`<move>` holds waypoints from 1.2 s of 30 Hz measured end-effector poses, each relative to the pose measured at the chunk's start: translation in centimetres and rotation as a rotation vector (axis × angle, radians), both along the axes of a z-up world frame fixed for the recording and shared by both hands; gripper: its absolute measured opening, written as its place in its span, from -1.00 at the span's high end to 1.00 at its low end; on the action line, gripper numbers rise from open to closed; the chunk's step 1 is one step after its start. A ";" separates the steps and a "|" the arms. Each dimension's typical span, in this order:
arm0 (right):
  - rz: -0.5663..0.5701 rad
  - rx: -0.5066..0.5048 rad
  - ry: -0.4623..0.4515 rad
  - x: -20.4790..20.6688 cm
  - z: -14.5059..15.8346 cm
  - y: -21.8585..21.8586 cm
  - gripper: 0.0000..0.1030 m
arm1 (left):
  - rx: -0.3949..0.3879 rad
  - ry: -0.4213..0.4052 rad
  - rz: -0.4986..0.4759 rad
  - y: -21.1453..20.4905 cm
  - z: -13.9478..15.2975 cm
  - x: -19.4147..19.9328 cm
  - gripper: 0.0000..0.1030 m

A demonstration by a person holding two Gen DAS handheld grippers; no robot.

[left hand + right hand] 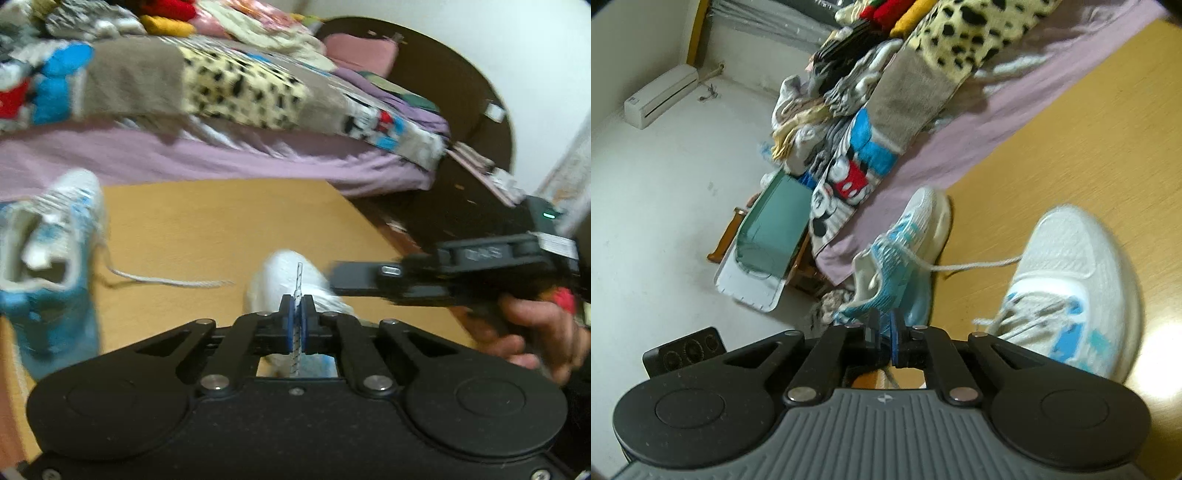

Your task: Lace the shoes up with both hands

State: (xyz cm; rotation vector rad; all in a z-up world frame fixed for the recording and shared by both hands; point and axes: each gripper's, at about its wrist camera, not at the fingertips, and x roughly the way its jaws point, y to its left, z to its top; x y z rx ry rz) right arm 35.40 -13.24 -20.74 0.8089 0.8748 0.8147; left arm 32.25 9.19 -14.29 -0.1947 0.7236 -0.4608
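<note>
Now the left tongs [296,320] pinch the lace [297,280] upright, just above the near shoe [291,277]; the right tongs [885,334] look pressed together.

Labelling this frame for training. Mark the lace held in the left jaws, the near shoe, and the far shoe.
lace [297,275]: left wrist view, on the tip sticking up past the jaws.
near shoe [1071,251]: right wrist view, on the white toe.
far shoe [923,214]: right wrist view, on the white toe.

2 shoes [1071,288] nr bed [960,147]
</note>
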 end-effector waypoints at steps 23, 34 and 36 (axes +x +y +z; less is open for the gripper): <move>0.101 -0.598 -0.277 -5.1 2.1 -1.1 0.34 | 0.261 -0.112 -0.080 -8.8 -2.3 1.2 0.97; 0.121 -0.554 -0.274 -5.3 2.0 -2.1 0.64 | 0.304 -0.081 -0.294 -11.2 -3.2 -0.3 0.97; 0.120 -0.548 -0.269 -5.3 2.0 -2.2 0.64 | 0.324 -0.077 -0.326 -11.6 -3.4 -0.5 0.97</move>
